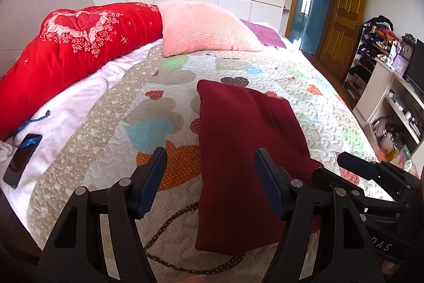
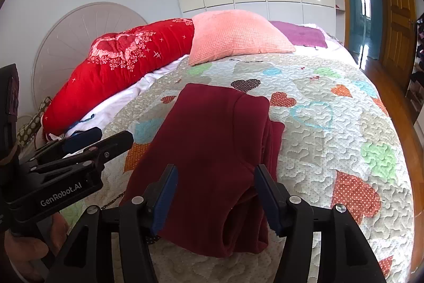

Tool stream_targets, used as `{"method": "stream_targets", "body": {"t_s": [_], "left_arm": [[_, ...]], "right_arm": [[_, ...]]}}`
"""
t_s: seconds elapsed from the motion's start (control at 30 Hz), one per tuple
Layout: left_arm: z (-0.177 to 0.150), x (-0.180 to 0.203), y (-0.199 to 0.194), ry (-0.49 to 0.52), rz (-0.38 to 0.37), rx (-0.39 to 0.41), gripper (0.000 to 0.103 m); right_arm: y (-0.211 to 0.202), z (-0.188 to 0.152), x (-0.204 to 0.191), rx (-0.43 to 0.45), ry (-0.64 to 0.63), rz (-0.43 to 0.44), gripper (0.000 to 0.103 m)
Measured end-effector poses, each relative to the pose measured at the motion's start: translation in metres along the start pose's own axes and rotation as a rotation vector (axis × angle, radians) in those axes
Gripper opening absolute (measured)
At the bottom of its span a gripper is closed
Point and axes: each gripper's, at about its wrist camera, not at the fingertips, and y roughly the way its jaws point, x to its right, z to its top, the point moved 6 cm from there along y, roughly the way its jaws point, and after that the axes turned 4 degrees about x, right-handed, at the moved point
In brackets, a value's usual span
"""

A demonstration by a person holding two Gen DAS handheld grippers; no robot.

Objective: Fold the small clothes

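Note:
A dark red garment (image 1: 238,155) lies folded into a long strip on the heart-patterned quilt (image 1: 111,150). It also shows in the right wrist view (image 2: 212,155), with layered folds at its near right end. My left gripper (image 1: 210,182) is open and empty, hovering over the garment's near left edge. My right gripper (image 2: 216,200) is open and empty above the garment's near end. The right gripper shows in the left wrist view (image 1: 371,177) at the right. The left gripper shows in the right wrist view (image 2: 98,139) at the left.
A red floral duvet (image 1: 79,44), a pink pillow (image 1: 204,28) and a purple cloth (image 1: 265,35) lie at the bed's far side. A black phone (image 1: 21,159) lies on the white sheet at left. Cluttered shelves (image 1: 379,57) stand at right.

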Motion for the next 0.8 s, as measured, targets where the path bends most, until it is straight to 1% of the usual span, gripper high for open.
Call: {"method": "stream_targets", "body": {"t_s": [0.3, 0.8], "left_arm": [[-0.002, -0.003, 0.003, -0.002, 0.015, -0.007, 0.068], [-0.003, -0.003, 0.006, 0.003, 0.018, -0.012, 0.068]], "right_arm": [[0.005, -0.003, -0.003, -0.017, -0.002, 0.005, 0.059], [0.013, -0.007, -0.002, -0.034, 0.006, 0.014, 0.059]]}}
